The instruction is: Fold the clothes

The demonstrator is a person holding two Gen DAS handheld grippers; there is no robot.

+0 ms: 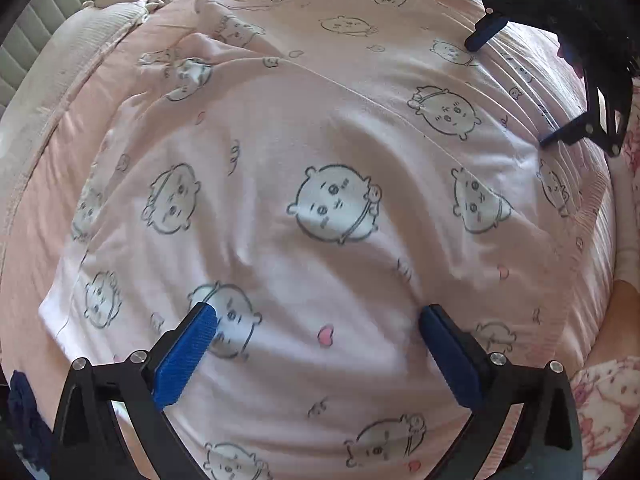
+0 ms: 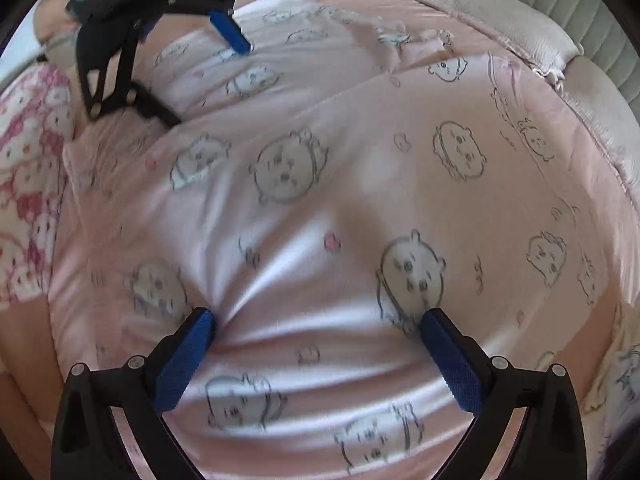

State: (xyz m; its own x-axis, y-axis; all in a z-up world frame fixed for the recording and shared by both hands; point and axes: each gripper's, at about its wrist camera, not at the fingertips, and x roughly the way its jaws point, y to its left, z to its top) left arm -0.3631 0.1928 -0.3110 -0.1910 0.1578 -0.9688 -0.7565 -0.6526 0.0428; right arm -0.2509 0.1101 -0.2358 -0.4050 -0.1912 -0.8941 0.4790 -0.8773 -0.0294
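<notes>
hovering over the cloth, the left gripper (image 1: pixel 318 322) has its jaws spread wide and grasps nothing; its blue pads (image 1: pixel 186 356) frame a bare stretch of the pink garment (image 1: pixel 340 200), close above it, contact uncertain. the right gripper (image 2: pixel 318 322) is likewise wide and empty, and its pads (image 2: pixel 450 360) bracket a raised ridge of the same fabric, where creases fan outward from the left pad. each tool shows in the other's view at the far edge, splayed, fingertips low on the cloth: the right gripper (image 1: pixel 520 88) toward the garment's far side, the left gripper (image 2: pixel 200 68) likewise. the garment, pale pink with a printed cartoon bear motif, lies spread and wrinkled across a bed (image 1: pixel 60 80), covering most of both views; a fold line or hem crosses its upper part. a second pink-patterned cloth (image 2: pixel 28 184) lies beside it.

risk, as judged: closing on the ridge may catch one layer only, or the bedding beneath too, so the fold drags crooked. uneven lifting by the two tools would skew the edge. loose wrinkles may be sealed into the fold.

pose: both tools point steeply down at the cloth, facing each other across the garment.
</notes>
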